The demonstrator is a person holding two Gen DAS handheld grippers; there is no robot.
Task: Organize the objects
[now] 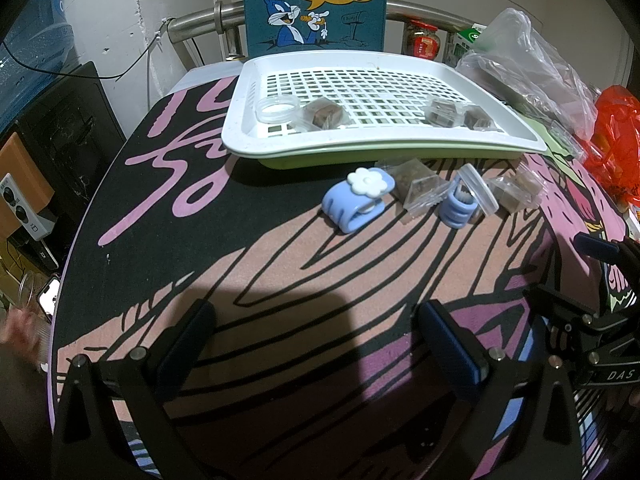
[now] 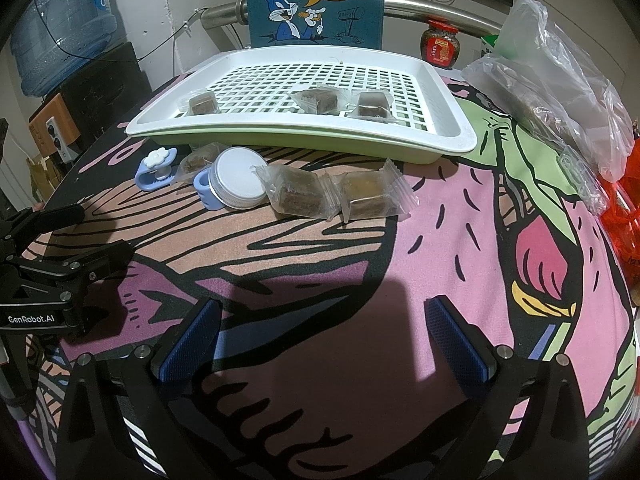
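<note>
A white slotted tray (image 1: 384,144) (image 2: 300,136) sits at the back of the patterned mat. It holds three wrapped brown cakes (image 2: 320,100) and a clear round lid (image 1: 279,108). In front of the tray lie a blue clip with a white flower (image 1: 356,200) (image 2: 156,170), a white round jar (image 2: 238,180) leaning on a blue ring (image 2: 206,190), and wrapped cakes (image 2: 298,192) (image 2: 368,194). My left gripper (image 1: 316,328) (image 2: 106,230) is open, low over the mat, short of the clip. My right gripper (image 2: 324,332) is open too, nearer than the cakes.
A clear plastic bag (image 2: 560,80) and a red bag (image 1: 616,136) crowd the right side. Behind the tray stand a blue cartoon board (image 2: 316,0) and a red-lidded jar (image 2: 439,42). The table edge curves away on the left, with a water bottle (image 2: 60,28) beyond.
</note>
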